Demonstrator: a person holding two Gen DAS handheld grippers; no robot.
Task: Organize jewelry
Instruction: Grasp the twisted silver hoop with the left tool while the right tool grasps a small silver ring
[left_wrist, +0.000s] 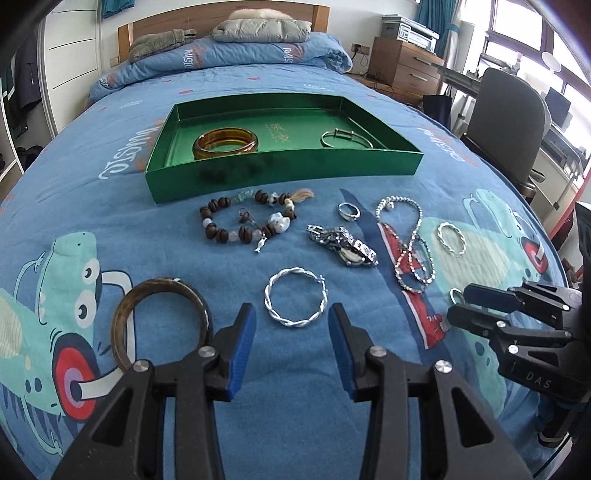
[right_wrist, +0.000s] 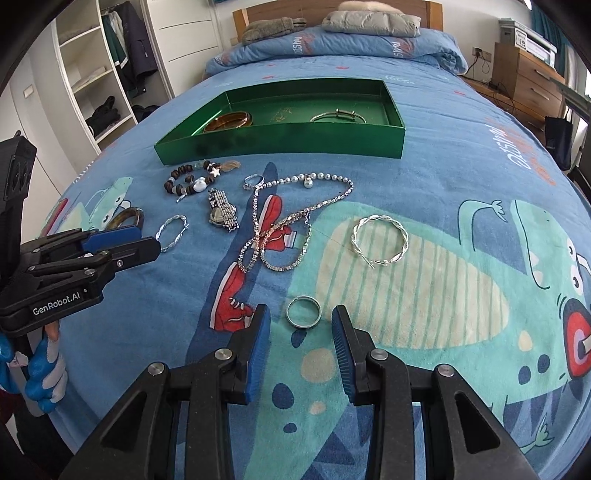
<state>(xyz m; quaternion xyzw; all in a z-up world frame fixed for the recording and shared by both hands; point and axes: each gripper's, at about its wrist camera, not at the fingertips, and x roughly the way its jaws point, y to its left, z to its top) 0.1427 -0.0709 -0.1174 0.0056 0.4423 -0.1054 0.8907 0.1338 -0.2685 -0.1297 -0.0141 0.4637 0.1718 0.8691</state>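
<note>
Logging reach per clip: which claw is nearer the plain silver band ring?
Right. The right claw is open with the plain silver band ring lying between its fingertips; the left claw is open farther off, at the twisted silver bangle.

Glossy green tray (left_wrist: 284, 173), mirror-like walls. Shiny twisted metal hoop (left_wrist: 295, 302); polished metal ring (right_wrist: 303, 312). Matt wooden beads (left_wrist: 221, 236). Smooth translucent amber bangle (left_wrist: 225, 142). Soft quilted cloth bedspread (left_wrist: 295, 424). Ribbed blue pads (right_wrist: 258, 347), matt black plastic.
</note>
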